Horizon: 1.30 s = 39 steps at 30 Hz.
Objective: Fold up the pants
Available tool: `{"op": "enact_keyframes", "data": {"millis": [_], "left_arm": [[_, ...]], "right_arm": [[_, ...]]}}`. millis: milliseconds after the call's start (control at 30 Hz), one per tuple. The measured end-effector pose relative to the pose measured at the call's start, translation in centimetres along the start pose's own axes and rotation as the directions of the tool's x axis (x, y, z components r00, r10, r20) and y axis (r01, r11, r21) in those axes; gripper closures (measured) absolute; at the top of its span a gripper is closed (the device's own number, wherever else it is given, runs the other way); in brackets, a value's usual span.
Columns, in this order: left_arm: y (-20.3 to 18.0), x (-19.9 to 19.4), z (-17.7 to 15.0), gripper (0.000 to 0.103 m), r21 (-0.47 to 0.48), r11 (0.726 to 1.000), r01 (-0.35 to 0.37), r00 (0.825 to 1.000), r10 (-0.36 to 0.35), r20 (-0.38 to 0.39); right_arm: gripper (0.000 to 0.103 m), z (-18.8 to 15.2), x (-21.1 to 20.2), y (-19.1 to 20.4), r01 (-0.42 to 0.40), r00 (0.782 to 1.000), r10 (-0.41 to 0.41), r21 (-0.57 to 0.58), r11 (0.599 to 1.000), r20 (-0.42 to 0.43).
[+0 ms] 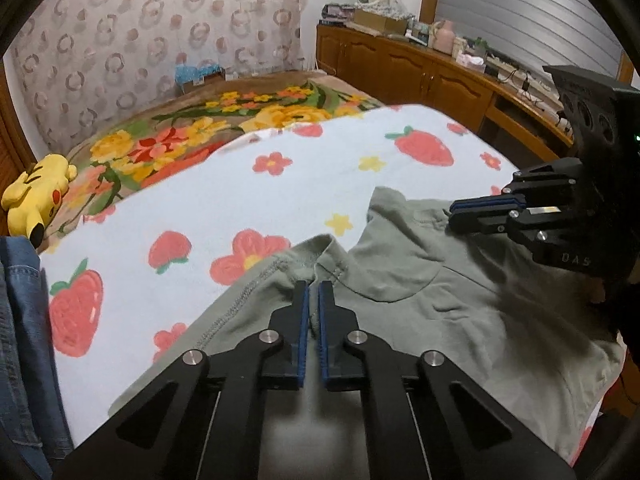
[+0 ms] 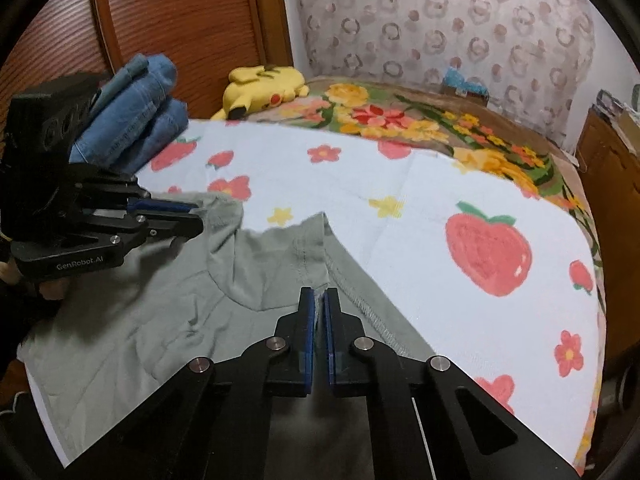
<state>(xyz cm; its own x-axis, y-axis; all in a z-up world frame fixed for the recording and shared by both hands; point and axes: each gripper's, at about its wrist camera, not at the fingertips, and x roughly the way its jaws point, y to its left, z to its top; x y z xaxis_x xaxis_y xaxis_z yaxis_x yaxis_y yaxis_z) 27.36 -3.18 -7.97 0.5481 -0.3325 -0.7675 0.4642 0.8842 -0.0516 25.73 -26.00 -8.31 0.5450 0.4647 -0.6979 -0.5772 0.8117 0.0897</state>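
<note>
Grey-green pants (image 1: 420, 304) lie on a white strawberry-print blanket (image 1: 240, 184) on the bed. My left gripper (image 1: 314, 286) is shut on the pants' stitched edge, with fabric pinched between its blue pads. My right gripper (image 1: 452, 210) shows at the right of the left wrist view, shut on another corner of the pants. In the right wrist view the pants (image 2: 160, 300) spread to the left. My right gripper (image 2: 319, 294) pinches their seamed edge, and my left gripper (image 2: 200, 216) holds the far corner at the left.
A yellow plush toy (image 1: 36, 196) lies at the bed's left side, on a floral blanket (image 1: 192, 136). Folded blue jeans (image 2: 136, 116) are stacked near the wooden headboard (image 2: 180, 20). A wooden cabinet (image 1: 420, 72) with clutter runs along the right of the bed.
</note>
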Motion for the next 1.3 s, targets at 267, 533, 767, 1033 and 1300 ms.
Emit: {"op": "enact_keyframes", "data": {"millis": [267,533,767,1033,1300], "left_arm": [[0.9,-1.0,1.3,0.098,-0.026,0.999,-0.038,0.997,0.040,0.071],[1.4,1.2,0.5,0.097,-0.036,0.998,-0.053,0.999,0.053,-0.004],[0.7,-1.2,-0.1,0.059,-0.030,0.995,-0.092,0.995,0.094,0.043],[-0.5,-4.1,-1.3,0.034,-0.076,0.993,-0.093,0.989,0.101,0.105],[-2.5,-6.7,-3.1,0.034,-0.086,0.989,-0.120,0.983,0.131,0.130]], "right_arm": [[0.099,0.1,-0.8,-0.2,0.041,0.996,-0.043,0.022,0.999,0.079],[0.099,-0.1,1.8,0.6,0.076,0.997,-0.076,0.010,0.997,-0.002],[0.095,0.1,-1.0,0.5,0.068,0.997,-0.070,0.033,0.997,0.036],[0.079,-2.4,-4.5,1.6,0.065,0.994,-0.070,0.063,0.996,0.087],[0.057,-4.7,-6.3,2.8,0.114,0.988,-0.123,0.100,0.988,0.098]]}}
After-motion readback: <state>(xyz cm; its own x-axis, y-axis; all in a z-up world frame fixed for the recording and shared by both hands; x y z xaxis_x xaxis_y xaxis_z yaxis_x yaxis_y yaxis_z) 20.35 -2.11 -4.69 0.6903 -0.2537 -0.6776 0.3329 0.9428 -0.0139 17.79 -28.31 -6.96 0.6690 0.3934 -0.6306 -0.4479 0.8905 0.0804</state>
